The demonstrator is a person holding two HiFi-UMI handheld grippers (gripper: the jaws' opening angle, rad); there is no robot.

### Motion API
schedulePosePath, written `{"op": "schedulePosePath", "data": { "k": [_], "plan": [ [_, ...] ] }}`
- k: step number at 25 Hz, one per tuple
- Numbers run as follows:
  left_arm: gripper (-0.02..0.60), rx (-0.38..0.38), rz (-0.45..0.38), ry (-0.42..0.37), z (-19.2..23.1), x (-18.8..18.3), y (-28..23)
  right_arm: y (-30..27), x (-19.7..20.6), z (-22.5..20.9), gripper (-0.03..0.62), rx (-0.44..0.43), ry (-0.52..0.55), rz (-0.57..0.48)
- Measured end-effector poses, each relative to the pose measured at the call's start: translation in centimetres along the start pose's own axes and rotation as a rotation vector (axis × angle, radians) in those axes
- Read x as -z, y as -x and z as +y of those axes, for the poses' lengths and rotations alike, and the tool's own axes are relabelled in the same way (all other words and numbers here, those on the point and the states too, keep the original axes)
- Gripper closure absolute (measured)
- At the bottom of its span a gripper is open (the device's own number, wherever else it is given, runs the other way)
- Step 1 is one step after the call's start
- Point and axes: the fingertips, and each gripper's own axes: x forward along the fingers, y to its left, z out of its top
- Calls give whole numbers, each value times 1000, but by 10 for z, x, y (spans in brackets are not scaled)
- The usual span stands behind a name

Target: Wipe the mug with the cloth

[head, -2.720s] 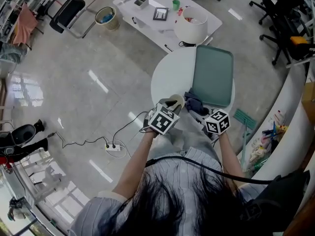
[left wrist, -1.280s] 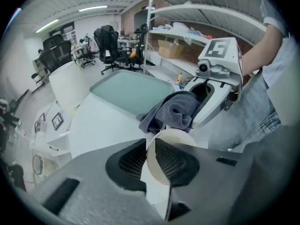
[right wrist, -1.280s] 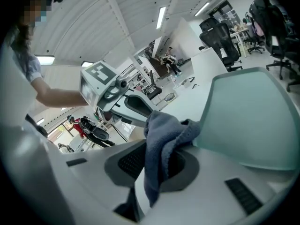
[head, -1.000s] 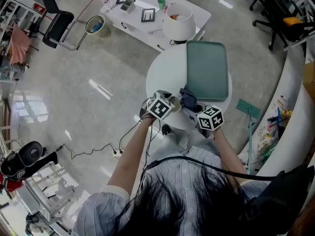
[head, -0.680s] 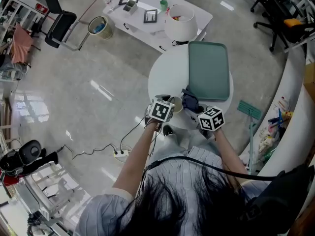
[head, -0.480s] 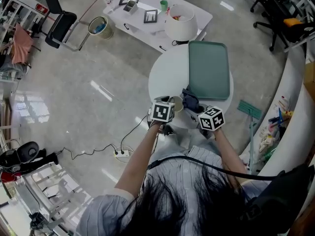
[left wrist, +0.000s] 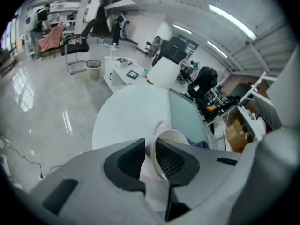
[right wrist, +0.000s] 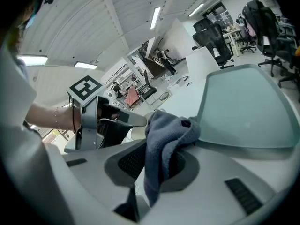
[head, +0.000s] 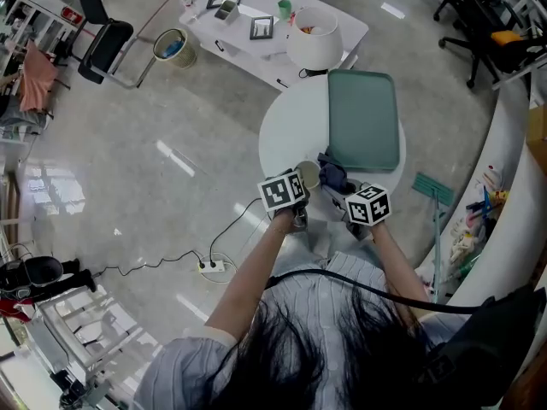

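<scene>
From above, the marker cube of the left gripper [head: 295, 186] covers most of the mug [head: 308, 174]. Only the rim shows at mid-frame, just left of the cloth [head: 332, 176], and whether the two touch is unclear. Since half a second ago that cube has twisted slightly, while the tray [head: 363, 118] has stayed put. The left jaws clamp the mug's wall, one inside and one outside. The right gripper [right wrist: 157, 161] pinches the cloth, which bunches above its fingers.

shirt [head: 338, 263]: pale striped | cable [head: 367, 285]: black | marker cubes [head: 283, 192] [head: 368, 206]: black-white | jaws: grey, black ribbed pads

mug [head: 308, 174] mostly behind left gripper [head: 296, 184], cloth [head: 332, 176] contact seemingly unclear
</scene>
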Motion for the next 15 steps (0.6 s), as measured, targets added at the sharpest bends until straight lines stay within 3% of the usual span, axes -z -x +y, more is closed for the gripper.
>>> {"op": "schedulePosePath", "data": {
  "k": [3,6,8,11,13,15],
  "plan": [
    [509,-12,-30,103,2,0,1,-1,-1,-1,514,7,-9,-5],
    [509,-20,-33,61,2,0,0,-1,-2,-1,514,11,-10,-6],
    [509,7,-16,0,-1,0,-1,-1,-2,-2,514,14,-11,-7],
    [459,89,14,-114,-12,1,2,1,-2,-3,514,17,-14,-10],
    [449,131,24,-227,-17,-2,7,2,-1,-4,514,18,-16,-11],
    [449,172,32,-389,-21,-6,9,1,-1,-3,514,18,-18,-13]
  ]
}}
